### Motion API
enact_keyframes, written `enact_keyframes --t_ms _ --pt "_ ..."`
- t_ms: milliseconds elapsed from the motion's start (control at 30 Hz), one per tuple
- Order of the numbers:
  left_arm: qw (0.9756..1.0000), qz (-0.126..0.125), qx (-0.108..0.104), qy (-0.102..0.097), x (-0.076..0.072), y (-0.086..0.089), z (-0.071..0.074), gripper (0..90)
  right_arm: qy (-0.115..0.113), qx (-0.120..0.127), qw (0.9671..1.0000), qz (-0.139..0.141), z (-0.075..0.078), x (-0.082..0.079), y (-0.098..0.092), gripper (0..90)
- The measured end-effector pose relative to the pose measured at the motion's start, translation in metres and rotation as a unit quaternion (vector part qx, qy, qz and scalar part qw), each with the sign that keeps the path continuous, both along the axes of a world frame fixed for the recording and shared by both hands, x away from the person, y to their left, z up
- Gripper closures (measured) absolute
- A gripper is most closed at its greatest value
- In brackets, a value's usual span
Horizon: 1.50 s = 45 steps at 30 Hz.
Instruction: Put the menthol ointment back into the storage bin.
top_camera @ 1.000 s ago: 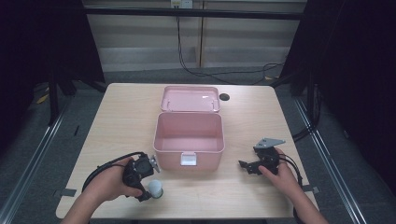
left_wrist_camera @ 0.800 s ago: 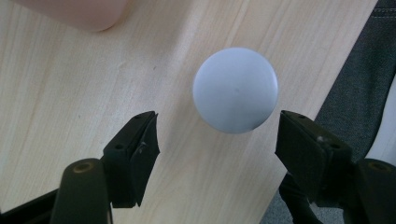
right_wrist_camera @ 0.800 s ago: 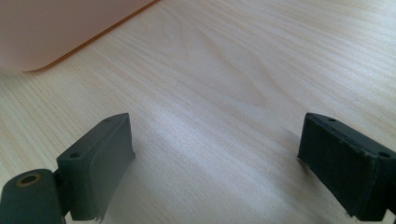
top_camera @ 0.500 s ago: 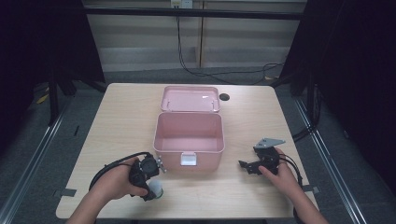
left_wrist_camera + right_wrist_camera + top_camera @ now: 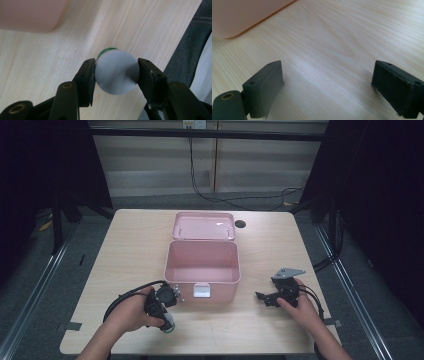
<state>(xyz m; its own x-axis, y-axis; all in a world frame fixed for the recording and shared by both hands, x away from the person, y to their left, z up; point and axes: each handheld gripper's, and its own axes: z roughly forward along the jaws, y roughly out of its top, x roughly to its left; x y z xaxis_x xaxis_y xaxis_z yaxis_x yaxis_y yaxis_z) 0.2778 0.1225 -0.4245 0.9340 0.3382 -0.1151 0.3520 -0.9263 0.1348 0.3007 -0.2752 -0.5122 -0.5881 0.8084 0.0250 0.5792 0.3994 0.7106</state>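
A small white-capped bottle (image 5: 117, 72) with a green band stands on the wooden table (image 5: 130, 250) near its front edge. My left gripper (image 5: 116, 75) has just been closing, and its jaws now press the cap from both sides. In the high view the same left gripper (image 5: 166, 319) sits left of the pink box (image 5: 201, 265), whose lid (image 5: 204, 225) lies open behind it. My right gripper (image 5: 262, 298) rests on the table right of the box, held by a hand. Its jaws stand wide apart over bare wood in the right gripper view (image 5: 327, 87).
The pink box's rounded corner (image 5: 30, 15) lies just beyond the bottle. A dark round hole (image 5: 240, 224) marks the table beside the lid. The person's trouser leg (image 5: 190, 45) shows past the table's front edge. Cables trail across the floor behind the table.
The left hand has shifted a little over the bottle, and its jaws have come in around the cap. The right gripper has stayed put.
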Motion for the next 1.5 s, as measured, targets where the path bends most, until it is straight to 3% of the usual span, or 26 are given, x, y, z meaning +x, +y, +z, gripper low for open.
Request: enact_keyframes --t_ms 267,400,1067,1300,1500 --pt "0.9994 0.030 -0.002 0.018 0.001 -0.002 0.006 50.3 0.000 0.000 1.0000 0.000 0.000 0.000 0.000 9.4" --pt "0.9991 0.034 0.010 0.025 0.003 -0.002 0.015 50.3 0.000 0.000 1.0000 0.000 0.000 0.000 0.000 9.4" --pt "0.9965 0.064 0.020 0.050 0.024 0.003 0.077 50.4 -0.002 0.000 1.0000 0.000 0.000 0.000 0.000 9.4" --pt "0.9952 0.077 0.021 0.057 0.034 0.005 0.091 50.5 -0.002 0.000 1.0000 0.000 0.000 0.000 0.000 9.4" --pt "0.9941 0.094 0.017 0.052 0.045 0.009 0.106 50.5 -0.002 0.000 1.0000 0.000 0.000 0.000 0.000 9.4"
